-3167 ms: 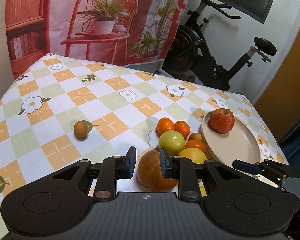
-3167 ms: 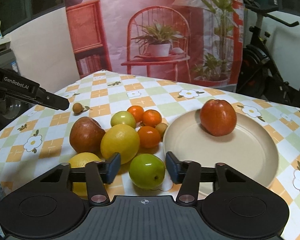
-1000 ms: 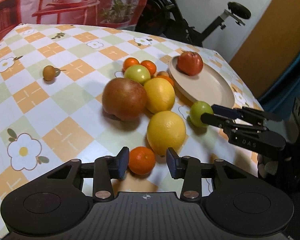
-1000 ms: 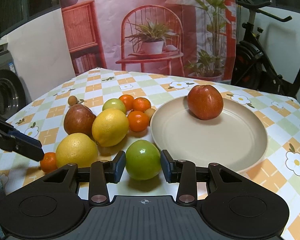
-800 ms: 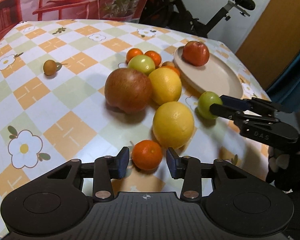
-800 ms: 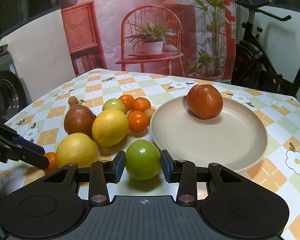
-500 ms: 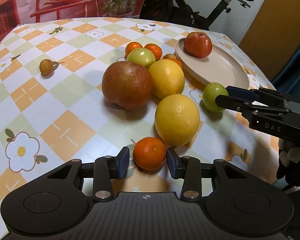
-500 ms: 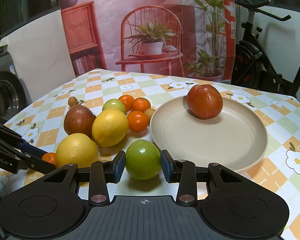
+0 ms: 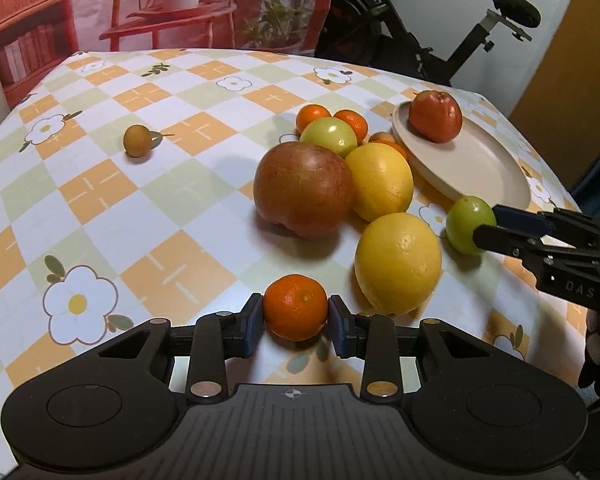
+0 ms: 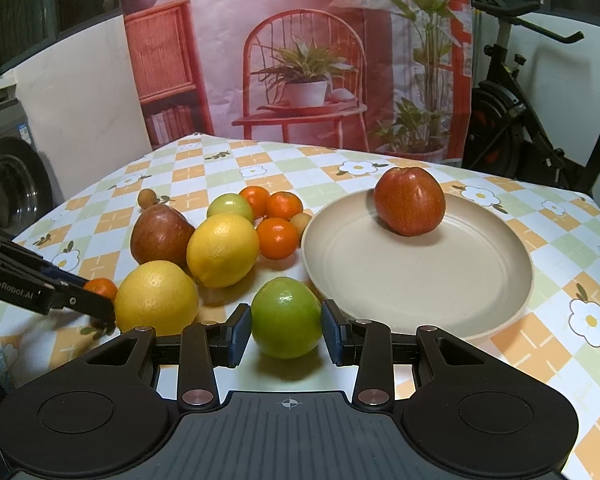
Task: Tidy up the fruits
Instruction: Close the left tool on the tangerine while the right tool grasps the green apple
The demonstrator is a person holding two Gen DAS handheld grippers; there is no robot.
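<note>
Left gripper (image 9: 296, 316) pinching a small tangerine (image 9: 295, 306) on both sides, low on the checked tablecloth (image 9: 100, 184), just beside a large lemon (image 9: 398, 262). Right gripper (image 10: 286, 328) pressed against both sides of a green apple (image 10: 286, 322), just beside the rim of the beige plate (image 10: 420, 276). On the plate's far side, a red apple (image 10: 409, 201), upright, stem dimple up. Crowded beside the plate: second lemon (image 10: 222, 250), brownish-red apple (image 10: 161, 235), more tangerines. Round fruit, no clear long axis.
</note>
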